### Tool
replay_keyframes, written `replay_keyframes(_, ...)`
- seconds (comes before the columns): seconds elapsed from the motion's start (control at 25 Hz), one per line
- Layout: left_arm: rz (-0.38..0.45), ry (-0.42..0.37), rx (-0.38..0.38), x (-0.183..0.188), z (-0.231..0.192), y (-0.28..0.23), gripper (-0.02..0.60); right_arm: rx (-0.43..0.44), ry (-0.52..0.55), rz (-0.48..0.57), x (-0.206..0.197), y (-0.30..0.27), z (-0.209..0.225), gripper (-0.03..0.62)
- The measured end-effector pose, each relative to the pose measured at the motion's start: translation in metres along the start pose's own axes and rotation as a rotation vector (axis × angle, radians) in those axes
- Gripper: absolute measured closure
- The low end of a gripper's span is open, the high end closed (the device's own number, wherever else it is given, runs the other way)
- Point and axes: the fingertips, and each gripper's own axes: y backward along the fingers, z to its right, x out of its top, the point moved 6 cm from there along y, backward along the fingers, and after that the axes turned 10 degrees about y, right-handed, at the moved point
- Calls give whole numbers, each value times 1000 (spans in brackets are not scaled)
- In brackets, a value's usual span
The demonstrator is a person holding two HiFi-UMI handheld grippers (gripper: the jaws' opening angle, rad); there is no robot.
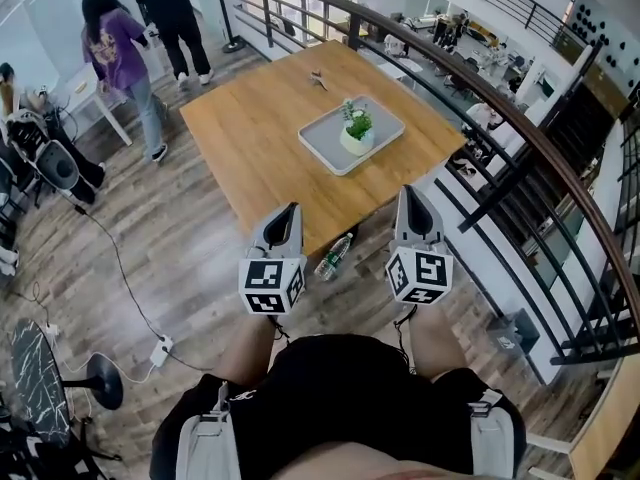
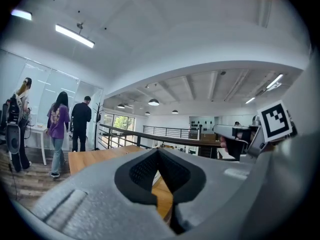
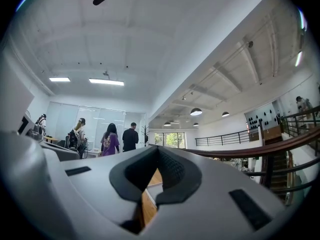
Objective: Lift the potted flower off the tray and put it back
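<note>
The potted flower [image 1: 357, 131], a small green plant in a white pot, stands upright on the grey tray [image 1: 325, 140] on the wooden table [image 1: 250, 138]. Both grippers hang in front of the table's near corner, well short of the tray. My left gripper [image 1: 293, 209] has its jaws together with nothing between them; in its own view the left gripper's [image 2: 158, 150] tips meet over the tabletop. My right gripper [image 1: 407, 192] is likewise shut and holds nothing, and in the right gripper view its tips [image 3: 158, 148] touch. Its marker cube [image 2: 276, 120] shows in the left gripper view.
A plastic bottle [image 1: 335, 256] lies on the floor under the table's near corner. A curved railing [image 1: 480, 93] runs close along the table's right side. Two people [image 1: 125, 58] stand at the far left. A small object [image 1: 318, 80] lies on the table's far end.
</note>
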Motion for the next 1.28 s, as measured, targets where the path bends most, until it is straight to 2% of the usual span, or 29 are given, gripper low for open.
replay_keyframes(0.16, 5, -16, -20, -1, -15, -5, 569, -19, 5, -5, -4, -8, -13, 597)
replay_keyframes(0.4, 1, 7, -51, 1, -31, -11, 569, -36, 24, -14, -5, -15, -26, 597)
replay_keyframes(0.76, 8, 2, -49, -3, -35, -51, 569, -39, -1, -3, -20, -48, -4, 597)
replay_keyframes(1.04, -1, -3, -13, -12, -24, -122, 569, -13, -15, 27, -35, -101, 47, 597)
replay_keyframes(1.28, -5, -21, 21, -6, -10, -210, 569, 3, -43, 35, -55, -173, 108, 597)
